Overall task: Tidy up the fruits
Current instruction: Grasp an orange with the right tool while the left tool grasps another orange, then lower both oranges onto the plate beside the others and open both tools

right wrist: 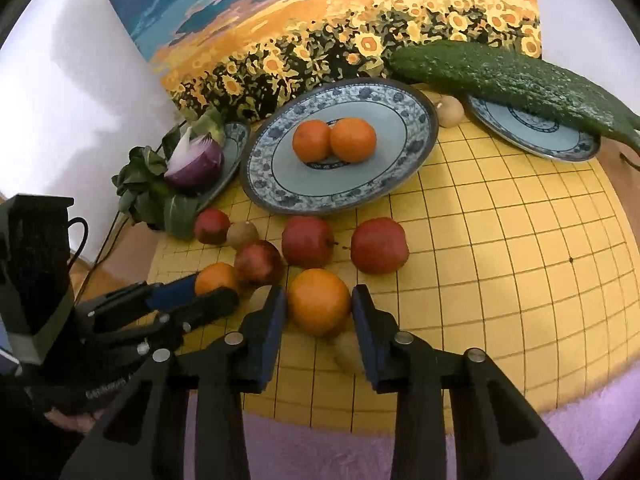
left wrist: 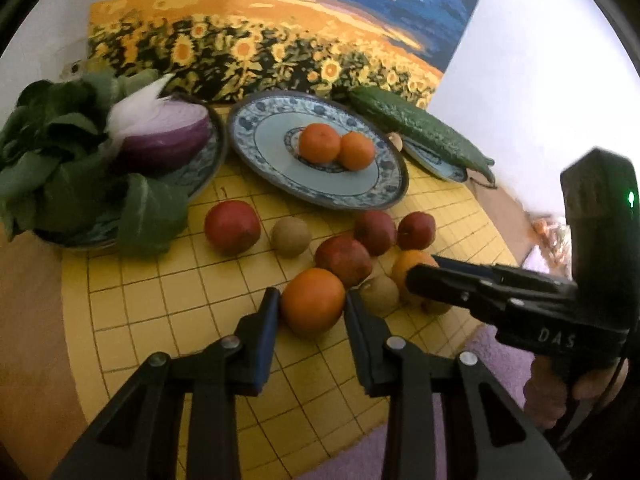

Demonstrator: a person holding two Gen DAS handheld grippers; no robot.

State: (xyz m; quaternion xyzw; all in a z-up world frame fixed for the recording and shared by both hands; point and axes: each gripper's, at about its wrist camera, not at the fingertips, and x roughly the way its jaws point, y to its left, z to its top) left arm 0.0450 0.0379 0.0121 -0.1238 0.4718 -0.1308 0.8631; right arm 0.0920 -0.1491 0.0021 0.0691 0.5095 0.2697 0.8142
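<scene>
Left gripper (left wrist: 312,300) has its jaws narrowed onto an orange (left wrist: 313,300), pads pressing both sides, the fruit resting on the yellow grid mat (left wrist: 160,304). Right gripper (right wrist: 319,300) likewise: jaws drawn in on a second orange (right wrist: 319,301), both pads against it, also down on the mat. Each gripper shows from the side in the other's view, clamped around its orange.

Just beyond the left jaws: a red apple (left wrist: 343,260), and a kiwi (left wrist: 379,294) to its right. Further ahead sit two more apples (left wrist: 375,232) (left wrist: 416,231), a lone kiwi (left wrist: 291,236) and a larger apple (left wrist: 232,226) off to the left.

Well ahead of both jaws, the blue-patterned plate (left wrist: 256,120) carries two oranges (left wrist: 320,143) touching each other. Left of it a plate with half a red onion (left wrist: 164,132) and leafy greens (left wrist: 52,160); right of it a cucumber (left wrist: 420,128) lying across a smaller plate (left wrist: 436,160). Sunflower painting (left wrist: 280,20) stands at the back.
</scene>
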